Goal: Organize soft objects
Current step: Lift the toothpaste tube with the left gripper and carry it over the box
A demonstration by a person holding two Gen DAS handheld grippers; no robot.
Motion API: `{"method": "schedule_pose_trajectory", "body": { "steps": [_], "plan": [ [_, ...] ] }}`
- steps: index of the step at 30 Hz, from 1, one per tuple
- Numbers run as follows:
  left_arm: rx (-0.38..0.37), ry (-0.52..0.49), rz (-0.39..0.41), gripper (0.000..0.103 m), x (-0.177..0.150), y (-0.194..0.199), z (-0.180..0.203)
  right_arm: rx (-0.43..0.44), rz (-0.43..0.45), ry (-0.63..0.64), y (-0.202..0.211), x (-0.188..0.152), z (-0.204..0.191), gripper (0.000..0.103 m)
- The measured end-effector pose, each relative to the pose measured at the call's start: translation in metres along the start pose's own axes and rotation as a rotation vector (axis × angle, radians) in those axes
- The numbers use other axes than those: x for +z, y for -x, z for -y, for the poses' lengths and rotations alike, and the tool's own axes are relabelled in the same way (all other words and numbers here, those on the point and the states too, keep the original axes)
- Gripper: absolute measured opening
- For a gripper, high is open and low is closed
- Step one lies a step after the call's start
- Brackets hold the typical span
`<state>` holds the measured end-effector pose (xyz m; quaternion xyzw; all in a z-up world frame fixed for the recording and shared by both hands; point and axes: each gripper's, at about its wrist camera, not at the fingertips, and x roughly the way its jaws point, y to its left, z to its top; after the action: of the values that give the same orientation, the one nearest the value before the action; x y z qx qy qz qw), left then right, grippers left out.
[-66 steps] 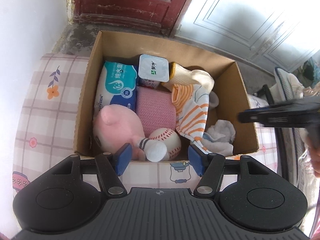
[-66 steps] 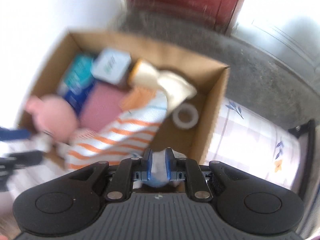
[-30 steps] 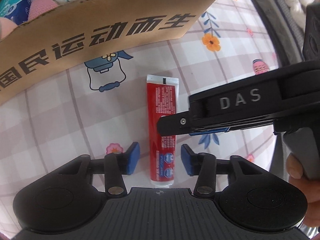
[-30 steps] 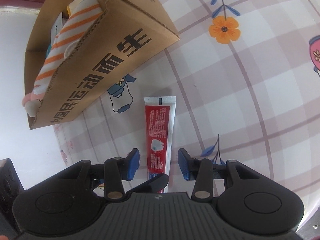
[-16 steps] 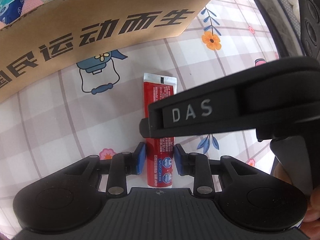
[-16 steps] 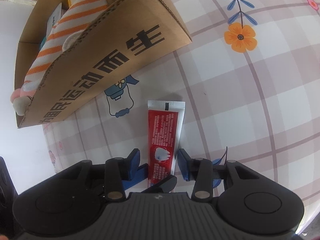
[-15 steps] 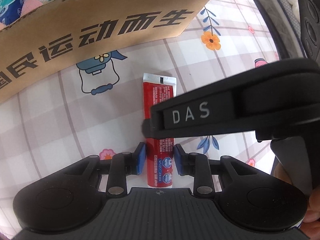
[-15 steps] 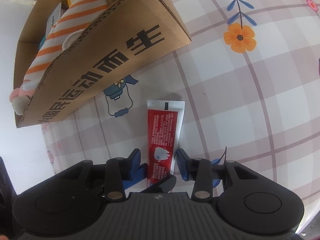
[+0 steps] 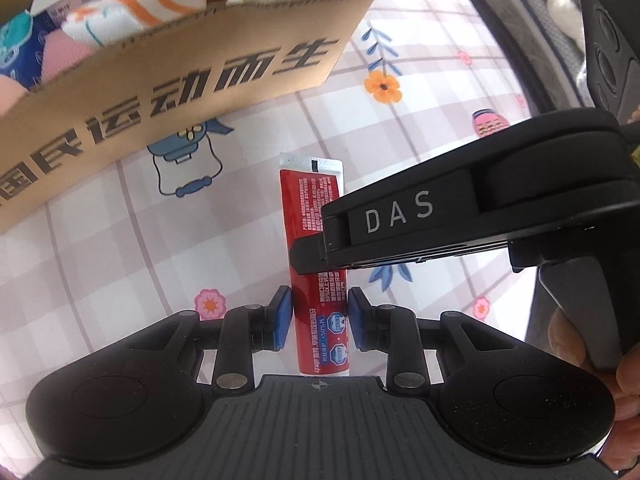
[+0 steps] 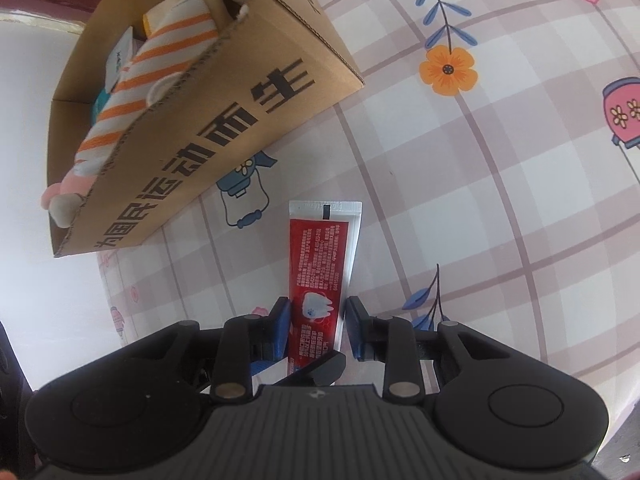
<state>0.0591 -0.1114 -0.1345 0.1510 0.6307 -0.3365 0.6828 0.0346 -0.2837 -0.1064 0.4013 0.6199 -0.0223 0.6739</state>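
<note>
Plaid tablecloth (image 9: 120,248) with cartoon prints underlies everything. Left gripper (image 9: 319,318) pinched on cap end of red toothpaste tube (image 9: 314,208); right gripper (image 10: 318,327) clamps same tube further up. Right gripper's black body crosses tube's middle, hiding it in left view. Tube's crimped end points at cardboard box (image 9: 192,80), just beyond. Box holds orange-striped cloth (image 9: 160,4), pink plush (image 10: 60,196), packets.
</note>
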Motion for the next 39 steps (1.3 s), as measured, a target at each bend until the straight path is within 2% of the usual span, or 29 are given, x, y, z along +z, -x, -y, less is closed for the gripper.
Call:
{"method": "schedule_pose_trajectory", "body": {
  "steps": [7,11,24,28,33,39],
  "plan": [
    [-0.011,-0.022,0.081,0.029,0.003,0.040,0.004,0.005,0.063,0.060,0.043,-0.007,-0.022,0.031],
    [-0.012,-0.009,0.133,0.028,0.010,0.069,0.003,0.014,0.109,0.119,0.074,-0.007,-0.044,0.025],
    [0.005,0.058,0.288,0.029,0.054,0.123,-0.013,0.081,0.197,0.233,0.126,0.030,-0.106,0.024],
    [-0.007,0.105,0.317,0.029,0.074,0.128,-0.026,0.092,0.214,0.262,0.131,0.050,-0.120,0.024],
    [-0.011,0.149,0.350,0.029,0.108,0.121,-0.045,0.096,0.218,0.291,0.125,0.093,-0.132,0.024],
    [-0.043,0.211,0.333,0.029,0.142,0.092,-0.069,0.068,0.191,0.313,0.101,0.142,-0.136,0.024]
  ]
}}
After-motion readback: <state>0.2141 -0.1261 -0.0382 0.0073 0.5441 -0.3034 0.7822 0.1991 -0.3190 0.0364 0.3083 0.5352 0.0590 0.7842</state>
